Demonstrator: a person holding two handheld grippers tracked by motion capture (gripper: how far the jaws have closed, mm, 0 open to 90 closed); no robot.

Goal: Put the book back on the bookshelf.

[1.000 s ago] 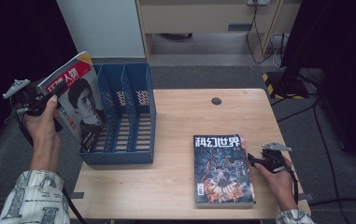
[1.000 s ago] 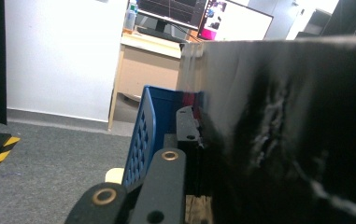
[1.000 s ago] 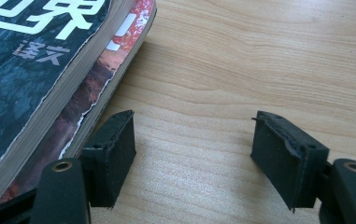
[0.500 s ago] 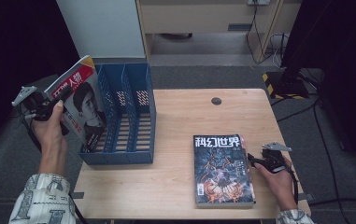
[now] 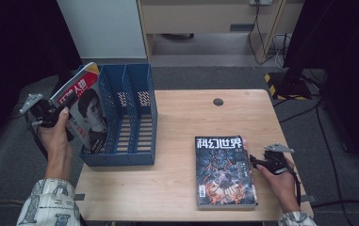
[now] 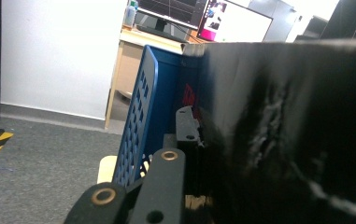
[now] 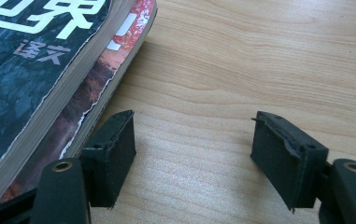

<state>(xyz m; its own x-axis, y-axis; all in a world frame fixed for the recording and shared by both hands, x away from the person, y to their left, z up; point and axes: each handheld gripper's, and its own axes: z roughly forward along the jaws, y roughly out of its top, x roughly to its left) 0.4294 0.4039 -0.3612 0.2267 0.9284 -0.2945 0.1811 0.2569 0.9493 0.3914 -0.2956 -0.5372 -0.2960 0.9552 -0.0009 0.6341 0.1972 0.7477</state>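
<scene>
The left hand-held gripper (image 5: 69, 100) is pinching a red-topped portrait magazine (image 5: 85, 113), tilting at the blue plastic file rack's (image 5: 134, 122) left wall. The right hand-held gripper (image 7: 192, 154) is resting spread on bare wooden worktop (image 5: 177, 141), just beside the stacked dark-covered magazines' (image 5: 224, 172) right edge.

Table evenly lit — surroundings dark, edges soft.

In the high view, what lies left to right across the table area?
Left tongs gripping a red-topped portrait magazine → blue plastic file rack → dark science-fiction magazine lying flat → right tongs.
</scene>
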